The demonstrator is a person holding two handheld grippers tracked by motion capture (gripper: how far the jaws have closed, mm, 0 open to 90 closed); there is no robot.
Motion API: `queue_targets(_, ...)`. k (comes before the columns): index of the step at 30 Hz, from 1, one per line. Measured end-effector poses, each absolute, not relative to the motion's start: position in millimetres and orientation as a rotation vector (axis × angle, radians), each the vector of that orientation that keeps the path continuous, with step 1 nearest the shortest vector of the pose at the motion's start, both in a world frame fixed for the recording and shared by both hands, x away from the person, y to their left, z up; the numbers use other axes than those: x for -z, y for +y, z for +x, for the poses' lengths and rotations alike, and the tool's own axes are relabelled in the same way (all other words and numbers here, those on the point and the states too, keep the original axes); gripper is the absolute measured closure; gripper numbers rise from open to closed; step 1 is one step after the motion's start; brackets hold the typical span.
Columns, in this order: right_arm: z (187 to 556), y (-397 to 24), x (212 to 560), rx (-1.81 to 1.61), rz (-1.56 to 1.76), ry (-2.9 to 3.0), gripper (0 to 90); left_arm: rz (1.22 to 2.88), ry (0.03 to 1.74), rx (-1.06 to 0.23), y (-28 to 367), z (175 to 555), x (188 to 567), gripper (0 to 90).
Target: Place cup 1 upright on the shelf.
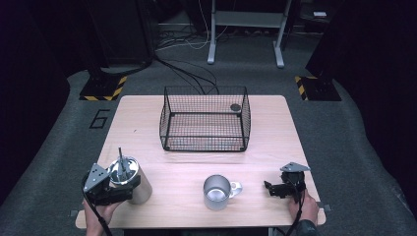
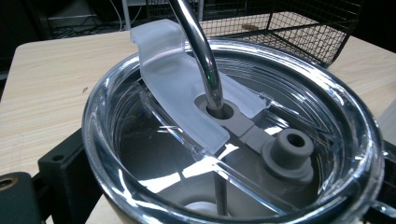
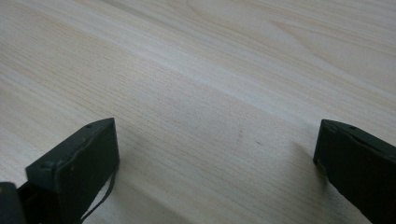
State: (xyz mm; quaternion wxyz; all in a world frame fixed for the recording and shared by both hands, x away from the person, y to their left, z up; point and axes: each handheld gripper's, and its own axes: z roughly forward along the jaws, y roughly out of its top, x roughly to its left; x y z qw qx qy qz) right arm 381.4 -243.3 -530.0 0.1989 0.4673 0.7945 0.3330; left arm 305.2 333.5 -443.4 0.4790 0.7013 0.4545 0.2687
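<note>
A steel tumbler (image 1: 133, 183) with a clear lid (image 2: 233, 135) and a metal straw (image 2: 201, 51) stands at the table's front left. My left gripper (image 1: 123, 189) is shut on the tumbler near its rim, one black jaw on each side of it in the left gripper view. A frosted glass mug (image 1: 217, 192) with its handle to the right stands at the front middle. My right gripper (image 1: 271, 188) hovers low over bare wood at the front right, to the right of the mug. Its jaws are wide apart with nothing between them (image 3: 217, 154).
A black wire basket (image 1: 167, 118) stands at the middle back of the wooden table (image 1: 275, 147), with a small dark round disc (image 1: 235, 106) in its far right corner. Cables and a metal stand's legs lie on the floor beyond the table.
</note>
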Motion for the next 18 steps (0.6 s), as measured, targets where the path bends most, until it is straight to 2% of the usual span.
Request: queue_targets(18, 381, -243, 530, -0.932, 1.307, 2.222, 0.0, 1.729, 1.06, -0.676, 330, 309, 425, 4.0)
